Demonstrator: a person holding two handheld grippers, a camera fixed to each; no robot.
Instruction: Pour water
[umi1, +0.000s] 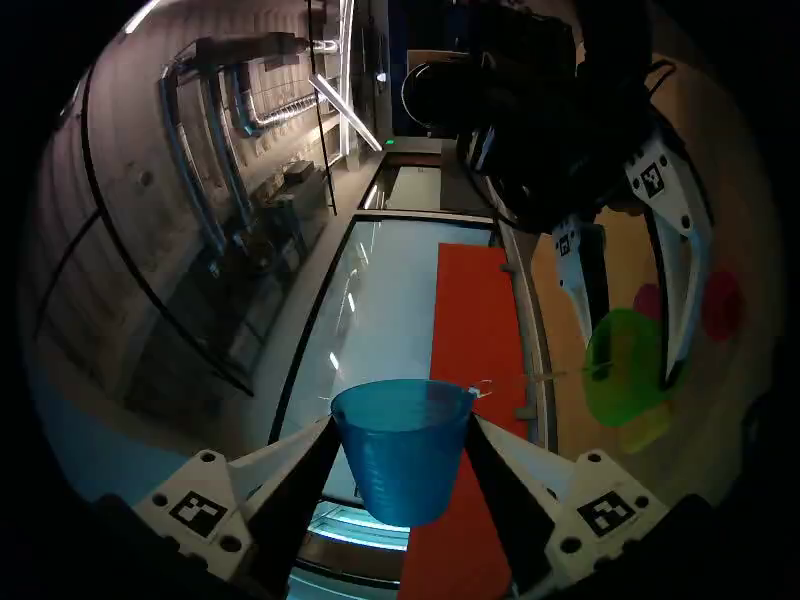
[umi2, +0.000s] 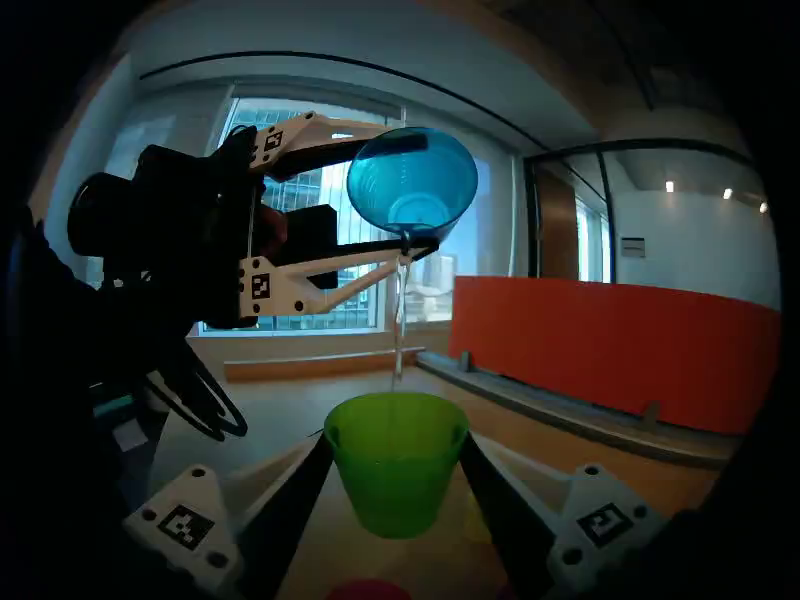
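Water (umi2: 400, 320) runs in a thin stream from the blue cup (umi2: 412, 182), tipped and pinched by its sides in my left tool (umi1: 403, 432), into the green cup (umi1: 628, 368) just below. My right tool (umi2: 396, 448) clamps that one mid-wall. Both look like light, thin plastic, slippery when wet, so I'd grip firmly without crushing.
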